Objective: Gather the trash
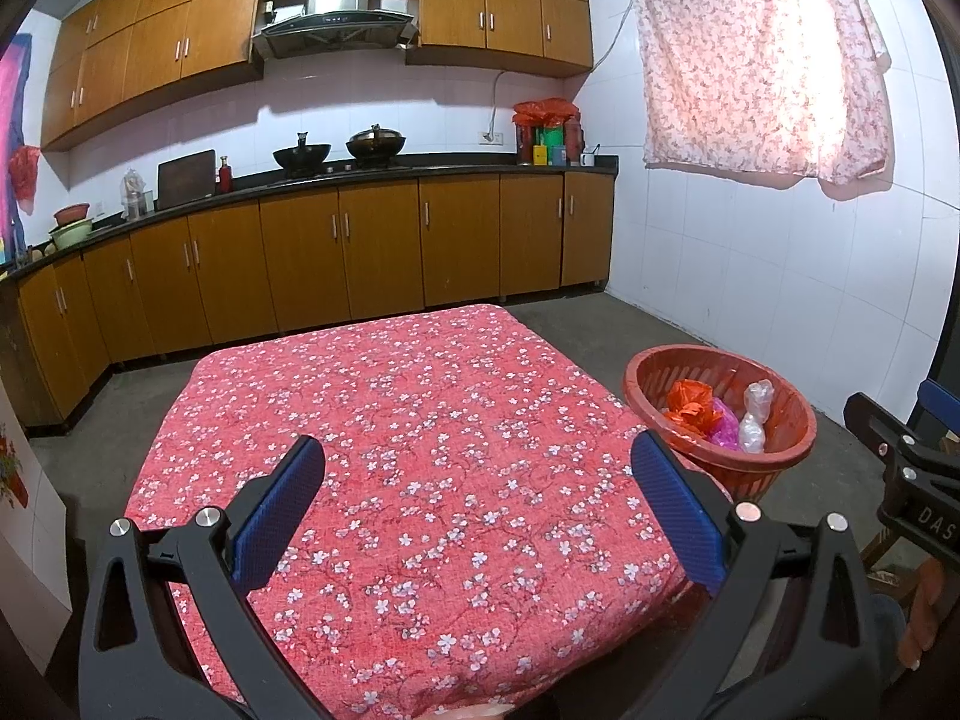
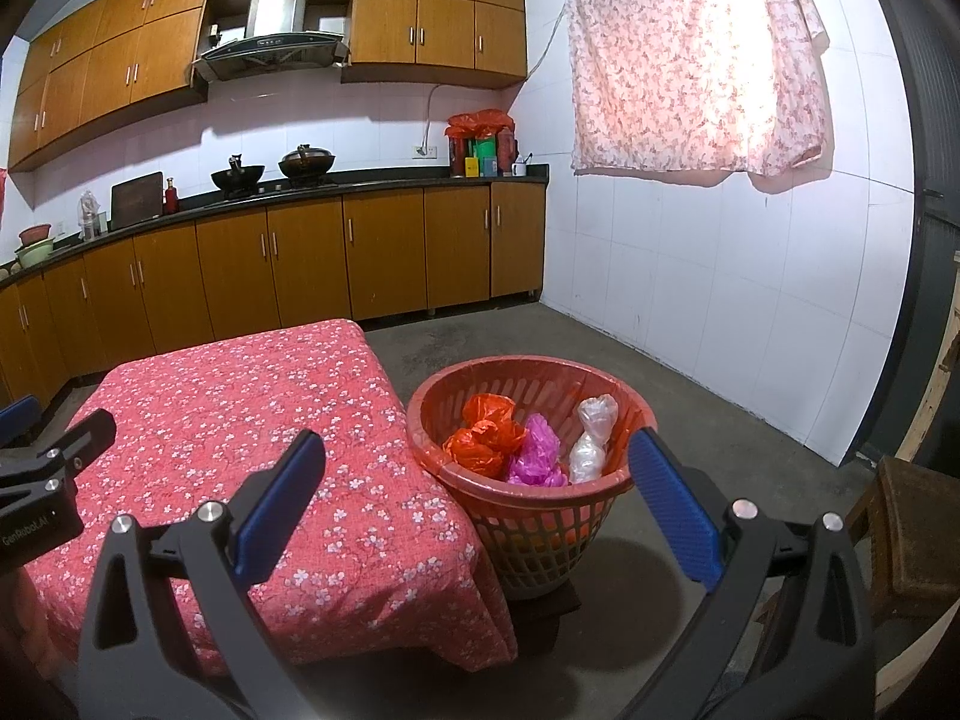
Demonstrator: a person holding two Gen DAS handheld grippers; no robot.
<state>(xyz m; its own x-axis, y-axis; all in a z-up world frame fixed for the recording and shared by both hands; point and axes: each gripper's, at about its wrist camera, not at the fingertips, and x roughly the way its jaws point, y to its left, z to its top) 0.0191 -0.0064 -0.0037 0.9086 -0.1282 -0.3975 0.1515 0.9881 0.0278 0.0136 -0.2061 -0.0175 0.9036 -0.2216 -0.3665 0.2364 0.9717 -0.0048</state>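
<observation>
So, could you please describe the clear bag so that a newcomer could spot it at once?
Beside the floral-covered table stands a red basket. Three crumpled bags lie inside. The clear bag is rightmost, next to the pink bag, and the only colourless one.

Left claw (image 1: 477,519): matte black plastic frame w/ two angled arms, each w/ a triangular cut-out near the base and round silver screw heads at the pivots. Fingers (image 1: 279,516) carry long blue textured pads w/ rounded tips. Right claw (image 2: 477,516): same build, black frame, silver screws, blue ribbed pads on its fingers (image 2: 675,513). Seen from the left wrist cam, the right claw's black body has white lettering "DAS", cut off at the edge; from the right wrist cam, the left claw's body reads "GenRobot.AI" in small white print, plus two silver screws.
</observation>
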